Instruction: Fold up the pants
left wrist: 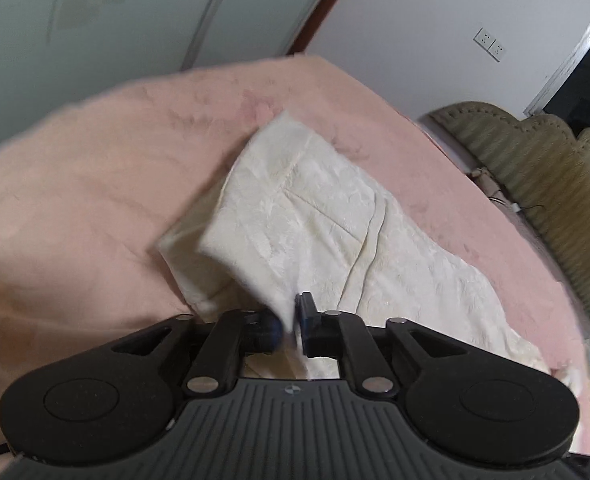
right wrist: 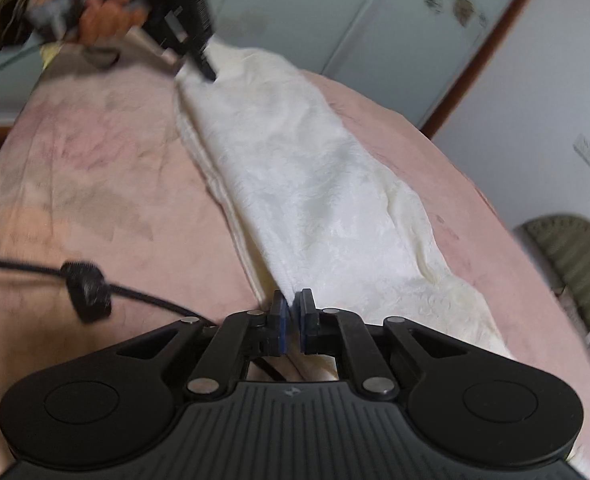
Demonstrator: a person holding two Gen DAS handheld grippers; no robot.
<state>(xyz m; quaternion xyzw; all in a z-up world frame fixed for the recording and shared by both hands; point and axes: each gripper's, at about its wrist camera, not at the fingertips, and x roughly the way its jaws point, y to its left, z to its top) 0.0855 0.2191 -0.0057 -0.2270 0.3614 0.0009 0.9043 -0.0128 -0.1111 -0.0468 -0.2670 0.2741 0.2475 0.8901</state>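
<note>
pants (left wrist: pixel 319 216): cream, with a raised pattern in the weave, lying lengthwise on a pink blanket (left wrist: pixel 75 184) that covers the bed. in the left wrist view one end is lifted off the blanket and doubled back over itself, a flap hanging above a second layer beneath; a seam line and a pocket edge show on the upper face. in the right wrist view the same pants (right wrist: pixel 295 184) run as a long strip from the near edge away toward the far side, raised at both ends and sagging onto the blanket between them.

left gripper (left wrist: pixel 289 320): jaws drawn narrow, pinching a corner of the lifted flap between blue pads. seen also from the right wrist view (right wrist: pixel 205 68) at the far end of the strip, carried by a hand (right wrist: pixel 95 4) in an olive sleeve; image blurred there.

right gripper (right wrist: pixel 291 318): jaws nearly closed, blue pads clamped on a fold of the pants at the near end.

cable (right wrist: pixel 95 286): black, with a bulky wrap, lying on the blanket to the left of the right gripper.

chair (left wrist: pixel 543 184): olive, ribbed and scalloped, beside the bed on the right.

wall socket (left wrist: pixel 489 44): white double plate on the pale wall.

wardrobe doors (left wrist: pixel 95 20): pale green, behind the bed.
</note>
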